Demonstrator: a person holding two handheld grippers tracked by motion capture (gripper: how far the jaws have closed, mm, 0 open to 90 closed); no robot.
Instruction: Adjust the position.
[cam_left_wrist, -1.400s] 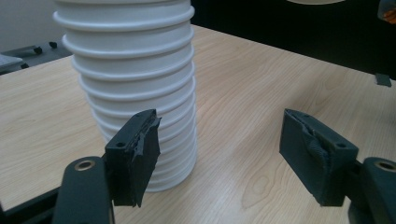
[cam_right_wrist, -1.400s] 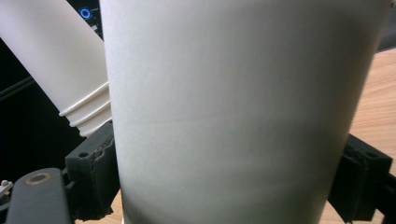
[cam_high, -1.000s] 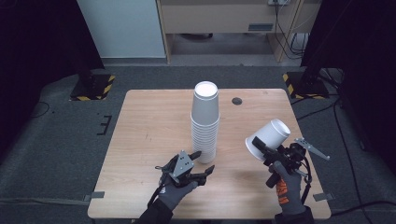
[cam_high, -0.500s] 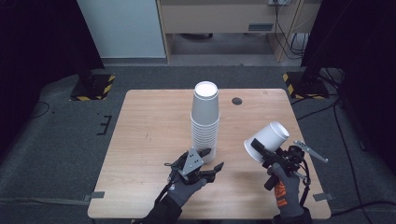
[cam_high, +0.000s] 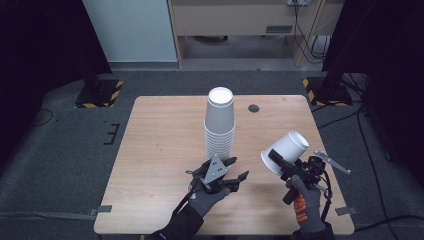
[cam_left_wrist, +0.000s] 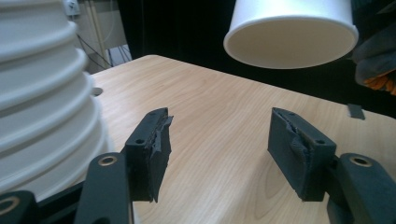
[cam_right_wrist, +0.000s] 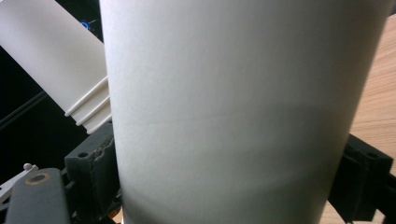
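Above the tabletop (cam_high: 160, 150) near its right front, the right gripper (cam_high: 286, 167) clamps 1 white cup (cam_high: 285, 151) (its mouth hidden), tilted with base up-right. Left gripper (cam_high: 235, 170), jaws wide, sits beside the cup stack (cam_high: 220, 125), cropped in its own view.

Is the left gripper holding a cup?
No, the left gripper has its jaws wide apart over bare table, with nothing between them; the stack of cups sits beside it.
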